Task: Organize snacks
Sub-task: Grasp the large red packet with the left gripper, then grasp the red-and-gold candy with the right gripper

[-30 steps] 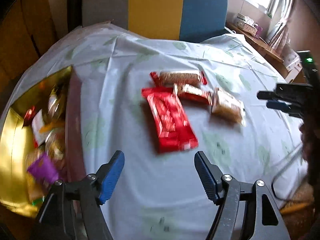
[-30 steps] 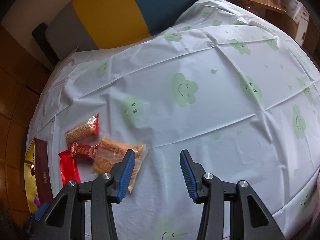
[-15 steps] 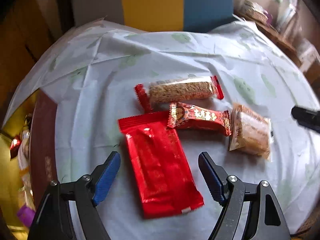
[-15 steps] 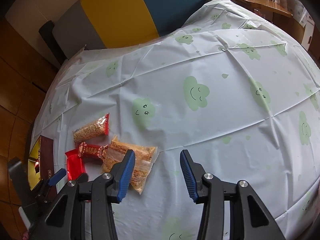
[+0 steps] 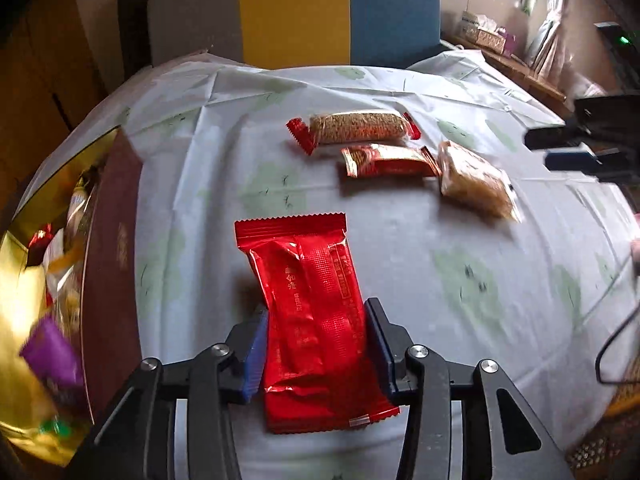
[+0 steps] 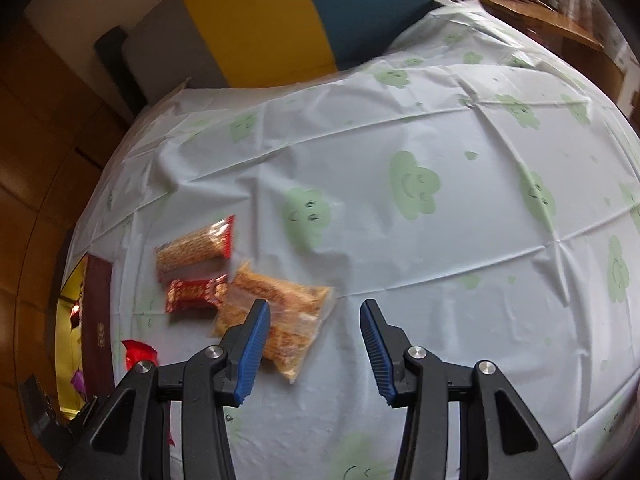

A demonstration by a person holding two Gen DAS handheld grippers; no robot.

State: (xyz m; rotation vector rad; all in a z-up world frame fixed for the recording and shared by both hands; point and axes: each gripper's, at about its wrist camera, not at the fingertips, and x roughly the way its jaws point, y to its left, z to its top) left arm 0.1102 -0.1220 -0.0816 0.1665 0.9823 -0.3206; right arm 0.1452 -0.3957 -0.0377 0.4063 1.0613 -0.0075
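My left gripper (image 5: 316, 340) is shut on a large red snack packet (image 5: 312, 304), pads against both long sides, over the white tablecloth. Three more snacks lie beyond it: a grain bar with red ends (image 5: 354, 128), a small red patterned bar (image 5: 390, 160) and a clear bag of golden crisps (image 5: 474, 180). In the right wrist view my right gripper (image 6: 314, 350) is open and empty, its left finger over the near end of the crisp bag (image 6: 280, 304). The grain bar (image 6: 194, 250) and patterned bar (image 6: 196, 294) lie left of it. A corner of the red packet (image 6: 138, 354) shows.
A gold-lined box with a dark red rim (image 5: 110, 264) holds several snacks at the table's left edge; it also shows in the right wrist view (image 6: 98, 320). The right gripper appears at the right of the left wrist view (image 5: 576, 152). A grey, yellow and blue sofa back (image 5: 296, 12) stands behind the table.
My left gripper has moved in and shut on the large red packet, which has been drawn back from the other snacks. My right gripper has drifted closer over the crisp bag and stayed open.
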